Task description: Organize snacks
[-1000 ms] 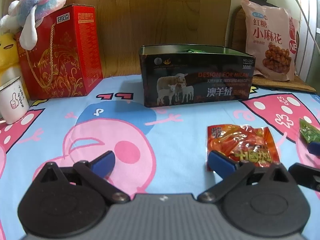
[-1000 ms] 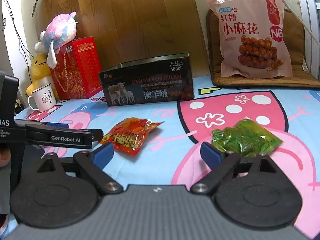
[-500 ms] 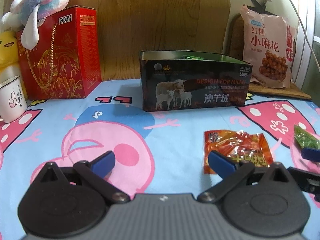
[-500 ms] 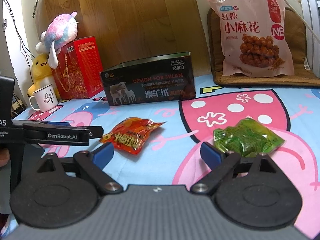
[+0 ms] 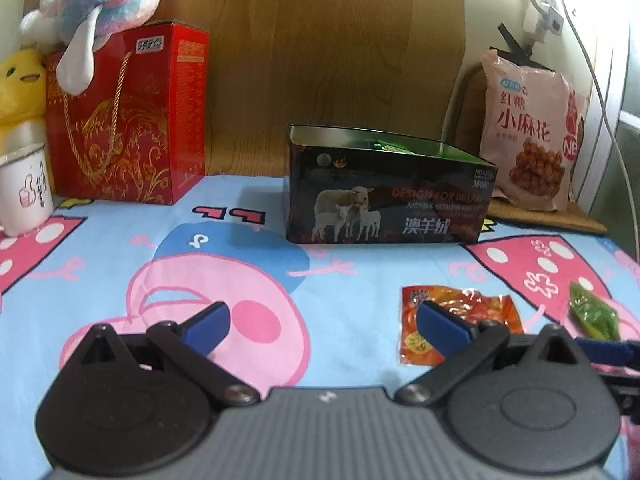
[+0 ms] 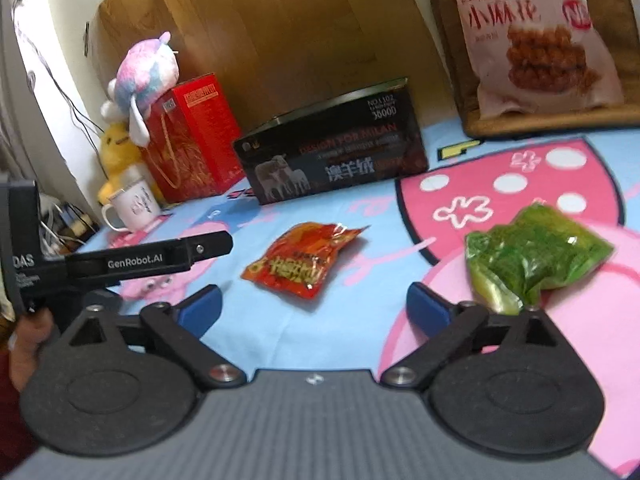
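An orange-red snack packet (image 5: 460, 320) (image 6: 304, 258) lies flat on the cartoon sheet. A green snack packet (image 6: 532, 254) (image 5: 592, 312) lies to its right. A dark open tin box (image 5: 384, 192) (image 6: 332, 156) stands behind them, with something green inside. My left gripper (image 5: 324, 320) is open and empty, its right finger over the near edge of the orange packet. My right gripper (image 6: 314, 306) is open and empty, low over the sheet between the two packets, the green one by its right finger.
A red gift box (image 5: 124, 120) with a plush toy (image 5: 96, 8) on top stands at the back left, with a white mug (image 5: 24, 194) and a yellow plush beside it. A large pink snack bag (image 5: 532, 140) leans at the back right on a brown mat.
Both grippers have drawn back and tilted; the box and packets look further off in the left view. The right view has rolled and dropped nearer the sheet. Neither packet has moved.
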`<action>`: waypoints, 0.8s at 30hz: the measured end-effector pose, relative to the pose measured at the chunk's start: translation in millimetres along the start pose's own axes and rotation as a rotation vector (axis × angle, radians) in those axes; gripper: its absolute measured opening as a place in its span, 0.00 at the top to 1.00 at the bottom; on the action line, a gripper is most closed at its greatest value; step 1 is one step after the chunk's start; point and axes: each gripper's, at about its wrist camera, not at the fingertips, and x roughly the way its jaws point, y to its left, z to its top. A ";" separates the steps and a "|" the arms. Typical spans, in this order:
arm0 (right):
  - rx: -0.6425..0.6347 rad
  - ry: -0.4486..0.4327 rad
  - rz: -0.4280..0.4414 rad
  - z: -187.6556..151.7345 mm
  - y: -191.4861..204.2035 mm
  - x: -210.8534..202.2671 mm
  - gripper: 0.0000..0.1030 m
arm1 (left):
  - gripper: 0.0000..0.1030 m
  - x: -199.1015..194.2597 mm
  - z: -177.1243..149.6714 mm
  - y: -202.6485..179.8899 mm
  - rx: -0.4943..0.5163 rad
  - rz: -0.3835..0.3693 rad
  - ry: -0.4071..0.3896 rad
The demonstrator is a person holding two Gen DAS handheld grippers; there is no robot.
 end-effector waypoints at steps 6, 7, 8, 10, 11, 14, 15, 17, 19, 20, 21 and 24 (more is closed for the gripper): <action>0.168 -0.073 0.097 -3.5 -20.4 -6.2 0.00 | 0.00 1.2 1.1 10.8 -0.074 -0.033 0.028; 0.184 -0.093 0.104 -3.8 -22.1 -7.1 0.00 | 0.00 1.9 1.1 12.5 -0.084 -0.040 0.035; 0.197 -0.110 0.104 -2.5 -24.2 -6.7 0.00 | 0.00 2.3 0.8 13.0 -0.091 -0.045 0.040; 0.221 -0.138 0.079 -0.9 -23.4 -4.3 0.00 | 0.00 2.6 0.3 13.4 -0.100 -0.053 0.054; 0.220 -0.133 0.061 0.9 -21.9 -1.7 0.00 | 0.00 2.6 0.1 13.9 -0.105 -0.056 0.056; 0.180 -0.069 0.047 9.2 -15.3 9.8 0.00 | 0.00 2.0 -0.2 15.7 -0.119 -0.070 0.062; 0.172 -0.056 0.063 10.7 -13.1 13.3 0.00 | 0.00 2.0 -0.1 16.3 -0.122 -0.074 0.063; 0.150 -0.026 0.085 13.4 -6.5 21.3 0.01 | 0.00 2.2 0.1 16.6 -0.125 -0.082 0.068; 0.128 0.003 0.101 14.9 -1.5 28.7 0.15 | 0.00 1.5 0.2 16.6 -0.130 -0.098 0.067; 0.118 0.014 0.102 15.6 1.0 32.1 0.19 | 0.00 0.8 0.0 15.7 -0.133 -0.103 0.066; 0.111 0.023 0.100 16.5 2.6 35.0 0.27 | 0.00 0.7 -0.2 15.3 -0.133 -0.109 0.067; 0.100 0.044 0.106 18.4 2.0 42.0 0.39 | 0.02 1.5 -0.4 15.1 -0.138 -0.127 0.075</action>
